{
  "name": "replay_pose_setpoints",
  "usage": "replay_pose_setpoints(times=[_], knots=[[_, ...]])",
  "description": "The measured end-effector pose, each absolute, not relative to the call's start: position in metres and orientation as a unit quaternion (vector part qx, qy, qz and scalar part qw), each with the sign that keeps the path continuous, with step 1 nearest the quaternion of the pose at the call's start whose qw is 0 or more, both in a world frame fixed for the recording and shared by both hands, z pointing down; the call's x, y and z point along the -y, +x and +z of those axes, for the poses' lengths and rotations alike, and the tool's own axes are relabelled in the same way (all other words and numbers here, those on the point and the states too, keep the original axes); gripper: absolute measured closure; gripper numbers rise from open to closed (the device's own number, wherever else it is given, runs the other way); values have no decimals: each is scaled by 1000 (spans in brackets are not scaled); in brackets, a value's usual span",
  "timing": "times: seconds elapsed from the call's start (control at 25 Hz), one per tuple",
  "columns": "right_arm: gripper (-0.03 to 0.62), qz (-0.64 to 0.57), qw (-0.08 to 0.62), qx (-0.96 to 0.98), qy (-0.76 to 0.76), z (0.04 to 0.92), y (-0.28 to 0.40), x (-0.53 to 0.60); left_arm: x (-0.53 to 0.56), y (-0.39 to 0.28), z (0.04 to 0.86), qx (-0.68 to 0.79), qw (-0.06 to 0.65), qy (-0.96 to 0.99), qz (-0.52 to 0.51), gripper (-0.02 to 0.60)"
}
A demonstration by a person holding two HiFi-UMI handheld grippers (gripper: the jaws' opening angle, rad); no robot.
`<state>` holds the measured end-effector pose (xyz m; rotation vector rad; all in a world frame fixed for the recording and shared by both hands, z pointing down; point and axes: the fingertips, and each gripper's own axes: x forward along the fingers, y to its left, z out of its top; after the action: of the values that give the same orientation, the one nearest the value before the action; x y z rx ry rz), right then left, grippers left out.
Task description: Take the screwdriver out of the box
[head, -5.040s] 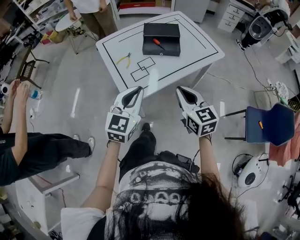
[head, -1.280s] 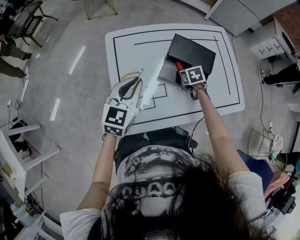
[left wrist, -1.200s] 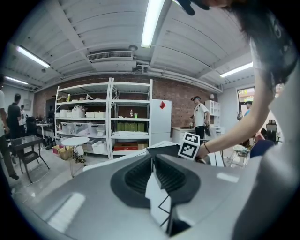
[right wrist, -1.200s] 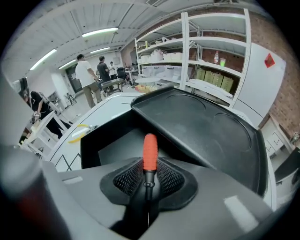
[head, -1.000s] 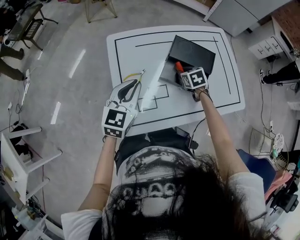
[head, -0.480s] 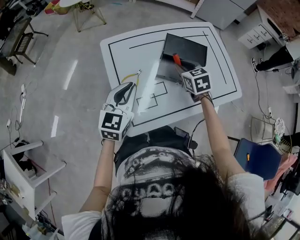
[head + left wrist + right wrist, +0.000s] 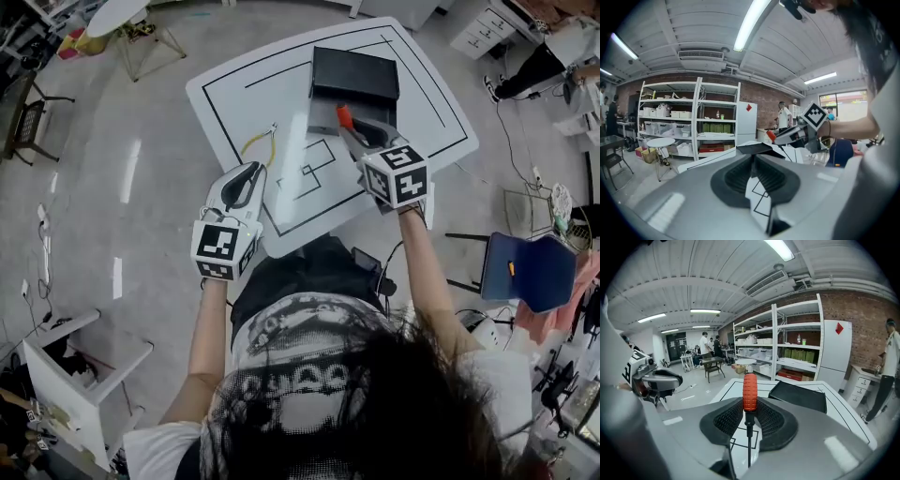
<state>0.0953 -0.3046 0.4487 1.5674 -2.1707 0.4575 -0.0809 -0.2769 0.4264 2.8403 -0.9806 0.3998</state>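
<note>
Right gripper view: right gripper [image 7: 750, 416] clamps orange-handled, black-shafted screwdriver [image 7: 750, 391]; grip firmly, lift clear of rectangular black box [image 7: 799, 397]; left gripper [image 7: 752, 171] closed, empty

Screwdriver [image 7: 749, 391]: orange-red ribbed handle, black collar, thin dark shaft. Clamped between the pads of the right gripper [image 7: 750, 416], handle upright and poking out past the jaw tips, shaft running back toward the camera. Lifted out of the box [image 7: 354, 73], not touching it. In head view, orange handle end seen over the box's near edge. Box: black, shallow, rectangular, lying flat on the far half of the white table [image 7: 234, 94]; inside not readable.
</note>
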Motion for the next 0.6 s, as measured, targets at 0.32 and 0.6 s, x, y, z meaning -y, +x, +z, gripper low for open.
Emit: replay_pose_setpoints(times=[0.32,0.6], knots=[[503,189,192,759,593,455,65,233,239,-93,438,276,63,950,133,581],[503,201,185,749,604,453,58,195,215,-86,432,254,65,957,126,581]])
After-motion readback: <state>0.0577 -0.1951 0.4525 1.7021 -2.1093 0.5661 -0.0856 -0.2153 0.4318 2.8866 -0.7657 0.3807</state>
